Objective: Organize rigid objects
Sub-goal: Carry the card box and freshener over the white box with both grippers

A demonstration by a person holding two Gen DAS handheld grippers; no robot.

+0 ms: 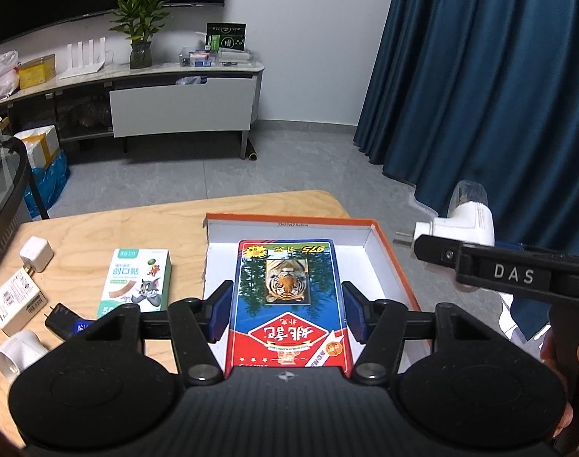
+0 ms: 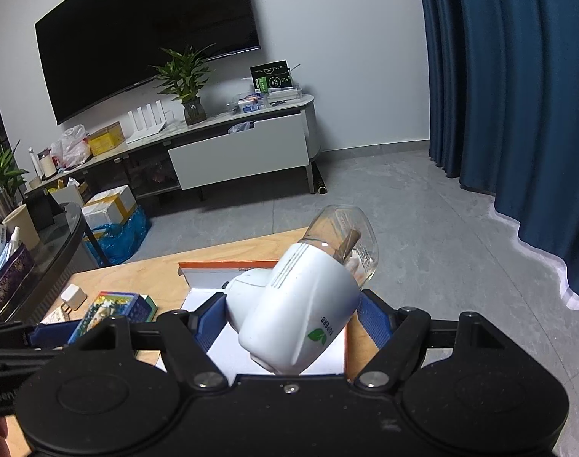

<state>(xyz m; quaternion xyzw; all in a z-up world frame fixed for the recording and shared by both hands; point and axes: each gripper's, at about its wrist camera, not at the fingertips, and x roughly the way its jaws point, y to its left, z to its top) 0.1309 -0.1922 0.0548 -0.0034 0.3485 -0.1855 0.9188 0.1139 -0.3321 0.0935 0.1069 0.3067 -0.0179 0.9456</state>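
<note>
My left gripper [image 1: 285,306] holds a blue and red card box with a tiger picture [image 1: 287,297] between its blue pads, over the white inside of an orange-edged shallow box [image 1: 381,255] on the wooden table. My right gripper [image 2: 291,314] is shut on a white plug-in device with a clear bottle at its tip [image 2: 301,304], above the same orange-edged box [image 2: 228,266]. In the left wrist view the right gripper [image 1: 426,251] and the white device [image 1: 461,224] hang past the box's right edge.
On the table left of the box lie a green plaster box [image 1: 139,285], a white charger cube [image 1: 36,253], a white carton [image 1: 15,301], a black adapter [image 1: 66,321] and a white plug [image 1: 21,350]. A glass side table [image 2: 42,236] stands at the left.
</note>
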